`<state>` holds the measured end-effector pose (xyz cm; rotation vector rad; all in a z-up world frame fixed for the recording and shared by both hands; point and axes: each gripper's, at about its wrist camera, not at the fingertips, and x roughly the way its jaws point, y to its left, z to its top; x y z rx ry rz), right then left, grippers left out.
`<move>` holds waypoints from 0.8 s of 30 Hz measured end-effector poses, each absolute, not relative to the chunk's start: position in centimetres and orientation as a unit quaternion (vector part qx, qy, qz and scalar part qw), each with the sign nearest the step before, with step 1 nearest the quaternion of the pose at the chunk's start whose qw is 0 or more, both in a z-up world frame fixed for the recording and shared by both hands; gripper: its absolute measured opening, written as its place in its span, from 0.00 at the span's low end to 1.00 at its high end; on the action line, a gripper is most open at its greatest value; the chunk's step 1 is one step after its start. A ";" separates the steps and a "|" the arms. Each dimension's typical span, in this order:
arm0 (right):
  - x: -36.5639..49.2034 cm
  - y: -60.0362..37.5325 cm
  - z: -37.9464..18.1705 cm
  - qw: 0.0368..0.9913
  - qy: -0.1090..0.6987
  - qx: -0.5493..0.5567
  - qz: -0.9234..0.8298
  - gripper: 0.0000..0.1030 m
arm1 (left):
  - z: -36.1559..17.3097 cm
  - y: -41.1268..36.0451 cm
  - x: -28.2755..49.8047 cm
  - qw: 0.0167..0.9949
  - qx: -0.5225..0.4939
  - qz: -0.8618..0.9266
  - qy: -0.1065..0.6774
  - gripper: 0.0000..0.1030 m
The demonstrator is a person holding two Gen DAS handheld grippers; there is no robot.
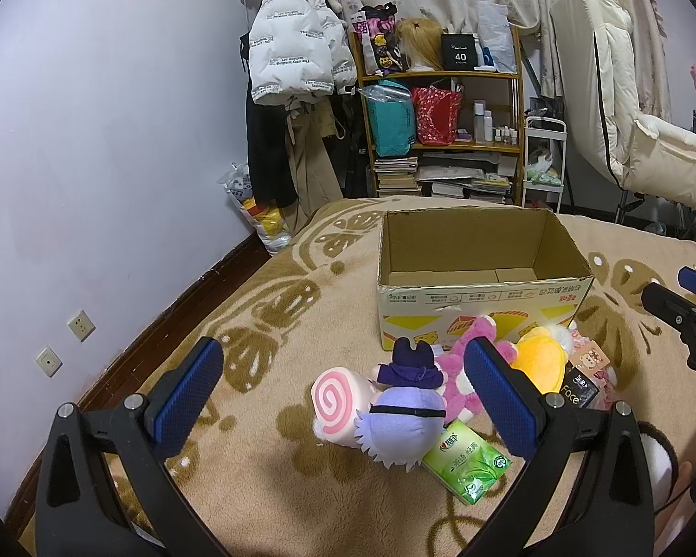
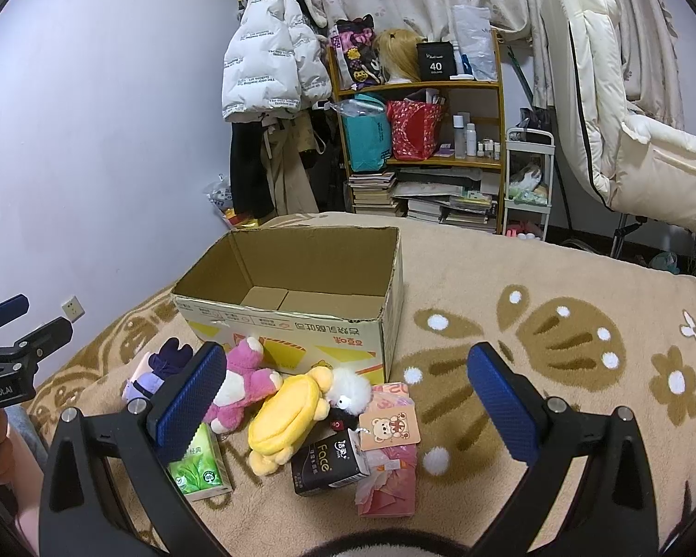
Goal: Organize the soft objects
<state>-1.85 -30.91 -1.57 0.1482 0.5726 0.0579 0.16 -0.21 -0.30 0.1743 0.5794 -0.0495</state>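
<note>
An open, empty cardboard box (image 1: 482,299) (image 2: 301,320) stands on the beige blanket. In front of it lie a pink swirl plush (image 1: 336,406), a purple-haired doll (image 1: 406,417) (image 2: 155,373), a pink bear (image 1: 459,373) (image 2: 246,380), a yellow plush (image 1: 536,357) (image 2: 285,411), a white fluffy toy (image 2: 348,390), a green tissue pack (image 1: 468,462) (image 2: 199,466), a black Face tissue pack (image 2: 327,464) and a pink pack (image 2: 387,487). My left gripper (image 1: 343,399) is open above the doll. My right gripper (image 2: 345,406) is open above the yellow plush.
The blanket (image 2: 557,371) covers a bed. A wall (image 1: 93,139) with sockets runs on the left. Behind the bed stand a wooden shelf (image 1: 441,139), hanging coats (image 1: 292,46), a white cart (image 1: 545,162) and a padded chair (image 2: 626,139).
</note>
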 end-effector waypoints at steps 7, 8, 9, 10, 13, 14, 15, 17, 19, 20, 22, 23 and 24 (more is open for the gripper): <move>-1.8 -30.9 -1.6 0.956 0.282 0.072 0.029 1.00 | -0.3 -0.3 0.1 0.954 0.086 -0.024 0.285 1.00; -1.8 -30.9 -1.6 0.956 0.282 0.072 0.029 1.00 | -0.3 -0.3 0.2 0.954 0.086 -0.024 0.285 1.00; -1.8 -30.9 -1.6 0.956 0.283 0.072 0.029 1.00 | -0.3 -0.2 0.2 0.954 0.086 -0.024 0.285 1.00; -1.8 -30.9 -1.6 0.956 0.282 0.073 0.029 1.00 | -0.3 -0.3 0.2 0.954 0.086 -0.024 0.285 1.00; -1.9 -30.9 -1.6 0.956 0.282 0.072 0.028 1.00 | -0.3 -0.3 0.2 0.954 0.086 -0.024 0.285 1.00; -1.9 -30.9 -1.6 0.956 0.282 0.072 0.029 1.00 | -0.3 -0.3 0.2 0.954 0.086 -0.025 0.285 1.00; -1.9 -30.9 -1.6 0.956 0.282 0.072 0.028 1.00 | -0.3 -0.2 0.2 0.954 0.087 -0.024 0.285 1.00; -1.9 -31.0 -1.6 0.956 0.282 0.072 0.029 1.00 | -0.3 -0.2 0.2 0.954 0.086 -0.024 0.286 1.00; -2.0 -31.0 -1.6 0.956 0.283 0.072 0.028 1.00 | -0.3 -0.2 0.2 0.954 0.086 -0.024 0.286 1.00; -2.0 -31.0 -1.6 0.956 0.284 0.071 0.028 1.00 | -0.3 -0.3 0.1 0.954 0.086 -0.024 0.285 1.00; -1.8 -30.9 -1.7 0.956 0.284 0.070 0.028 1.00 | -0.3 -0.3 0.1 0.954 0.087 -0.023 0.285 1.00; -1.8 -30.9 -1.7 0.956 0.284 0.071 0.028 1.00 | -0.3 -0.2 0.1 0.955 0.087 -0.020 0.283 1.00; -1.7 -30.9 -1.7 0.956 0.284 0.070 0.029 1.00 | -0.3 -0.1 0.0 0.956 0.086 -0.018 0.281 1.00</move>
